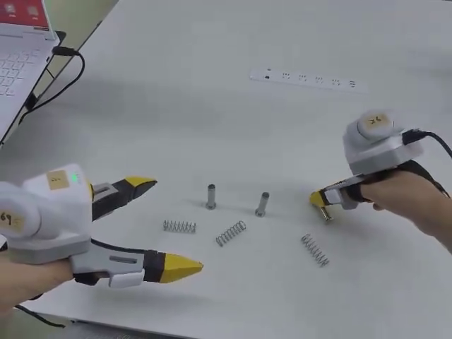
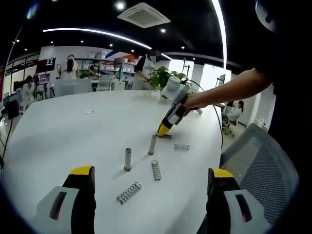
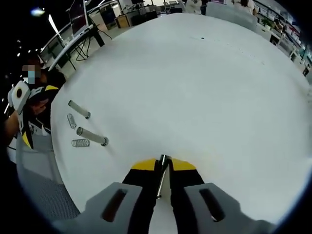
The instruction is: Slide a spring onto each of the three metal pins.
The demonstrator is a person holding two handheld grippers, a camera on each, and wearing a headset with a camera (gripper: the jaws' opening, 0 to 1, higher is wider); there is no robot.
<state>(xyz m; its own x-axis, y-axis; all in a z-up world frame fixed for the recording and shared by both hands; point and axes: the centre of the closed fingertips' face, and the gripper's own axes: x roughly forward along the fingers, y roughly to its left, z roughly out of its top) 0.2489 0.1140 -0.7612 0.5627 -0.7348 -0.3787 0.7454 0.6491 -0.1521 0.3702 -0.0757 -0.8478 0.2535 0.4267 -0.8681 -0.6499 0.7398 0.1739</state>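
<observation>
Two metal pins stand on the white table [image 1: 212, 120]: one [image 1: 210, 196] upright, the other [image 1: 262, 203] leaning a little. Three springs lie in front of them, left [image 1: 179, 226], middle [image 1: 231, 233] and right [image 1: 315, 249]. My right gripper [image 1: 321, 201] is shut on the third pin [image 3: 161, 176], which runs along between its jaws, low over the table just right of the leaning pin. My left gripper [image 1: 166, 224] is open, its yellow tips either side of the left spring's area, holding nothing. The left gripper view shows both pins [image 2: 127, 159] [image 2: 152, 145] and the right gripper [image 2: 165, 129].
A white power strip [image 1: 304, 79] lies at the back of the table. A laptop [image 1: 21, 42] with a black cable [image 1: 67, 67] sits at the far left. The table's front edge runs just below my left gripper. A mesh chair [image 2: 263, 161] stands to the right.
</observation>
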